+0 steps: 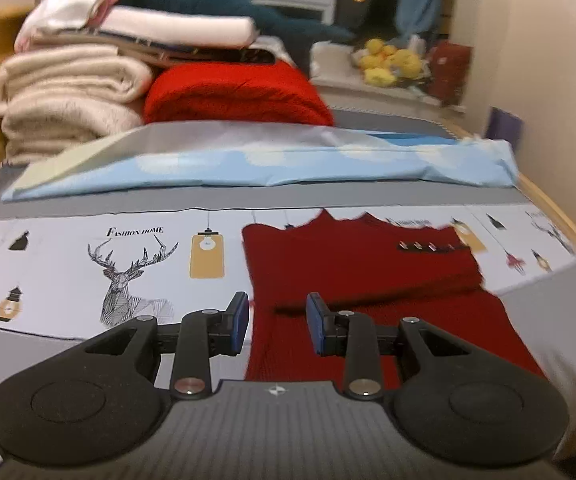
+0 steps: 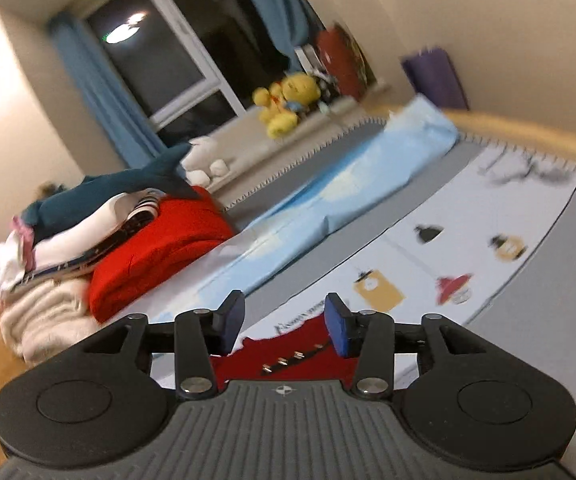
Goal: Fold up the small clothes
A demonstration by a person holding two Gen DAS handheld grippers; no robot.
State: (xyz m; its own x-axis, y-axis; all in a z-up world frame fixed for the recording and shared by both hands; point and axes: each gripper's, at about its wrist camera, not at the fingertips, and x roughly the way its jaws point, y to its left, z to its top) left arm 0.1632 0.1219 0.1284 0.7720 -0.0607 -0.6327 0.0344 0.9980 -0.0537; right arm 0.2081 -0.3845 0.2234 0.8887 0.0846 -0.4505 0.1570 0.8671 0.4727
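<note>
red sweater (image 1: 351,280) lies flat — below left tool (image 1: 276,324), jaws apart.

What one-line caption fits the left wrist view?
Open left gripper hovers over a dark red knit garment lying partly folded on the printed bedsheet.

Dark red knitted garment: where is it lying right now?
The dark red knitted garment lies flat on the printed bedsheet, right of the deer drawing, just ahead of the open left gripper.
</note>
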